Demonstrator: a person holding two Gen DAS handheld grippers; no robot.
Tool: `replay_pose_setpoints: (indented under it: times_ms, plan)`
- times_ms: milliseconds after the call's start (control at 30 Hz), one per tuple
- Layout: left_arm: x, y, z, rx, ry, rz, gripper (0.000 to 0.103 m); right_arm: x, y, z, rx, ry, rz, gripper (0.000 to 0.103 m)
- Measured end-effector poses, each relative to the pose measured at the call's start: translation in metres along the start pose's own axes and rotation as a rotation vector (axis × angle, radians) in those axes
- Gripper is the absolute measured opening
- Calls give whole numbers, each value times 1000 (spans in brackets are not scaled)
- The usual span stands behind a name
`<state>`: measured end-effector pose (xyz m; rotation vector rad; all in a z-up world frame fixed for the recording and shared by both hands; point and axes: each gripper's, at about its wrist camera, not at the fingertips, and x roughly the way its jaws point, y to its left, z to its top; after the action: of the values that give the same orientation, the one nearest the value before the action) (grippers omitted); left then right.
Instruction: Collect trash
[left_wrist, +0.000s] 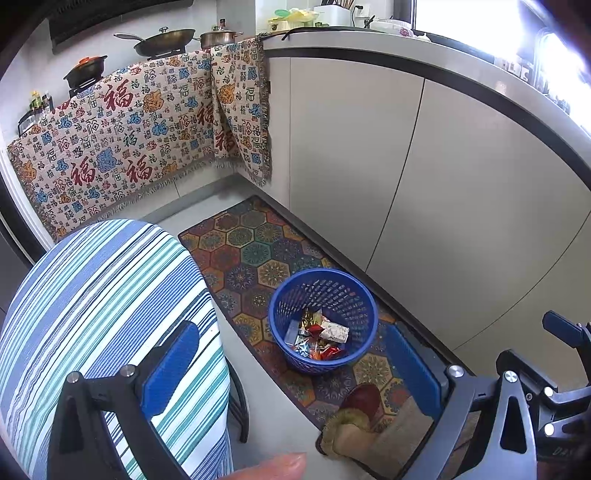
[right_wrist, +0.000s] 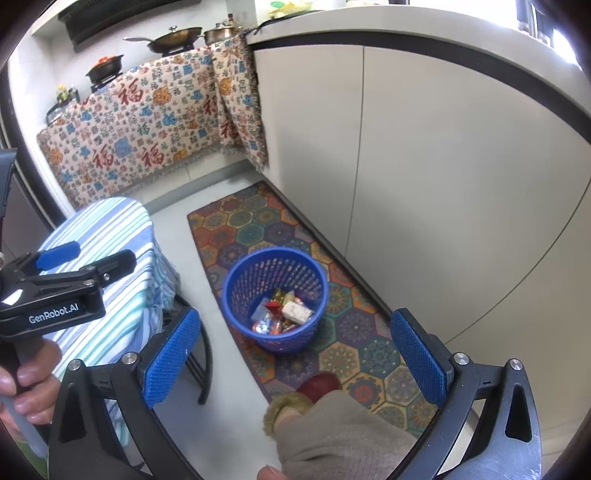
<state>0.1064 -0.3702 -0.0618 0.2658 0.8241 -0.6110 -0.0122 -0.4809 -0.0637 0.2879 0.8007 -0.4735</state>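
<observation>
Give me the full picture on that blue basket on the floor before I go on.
The blue basket is a round, perforated bin that looks like plastic, tapering toward its base. It stands upright on the patterned hexagon mat, close to the white cabinet fronts but apart from them. Inside lie crumpled wrappers, shiny foil, red and whitish pieces, covering the bottom only. Neither tool touches it.

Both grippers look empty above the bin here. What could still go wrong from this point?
1. The blue perforated plastic basket stands on the hexagon-patterned floor mat close to the person's dark red fur-trimmed slipper; a step forward could tip it and spill the wrappers.
2. The open left gripper hangs beside the striped cloth-covered stool and might snag its cloth.
</observation>
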Motion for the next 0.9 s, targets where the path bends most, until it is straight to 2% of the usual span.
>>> replay_pose_setpoints:
  times_ms: [900]
  plan:
    - [0,-10,0,30,-8,10,103,-1,-5,1,8,-2,12,103]
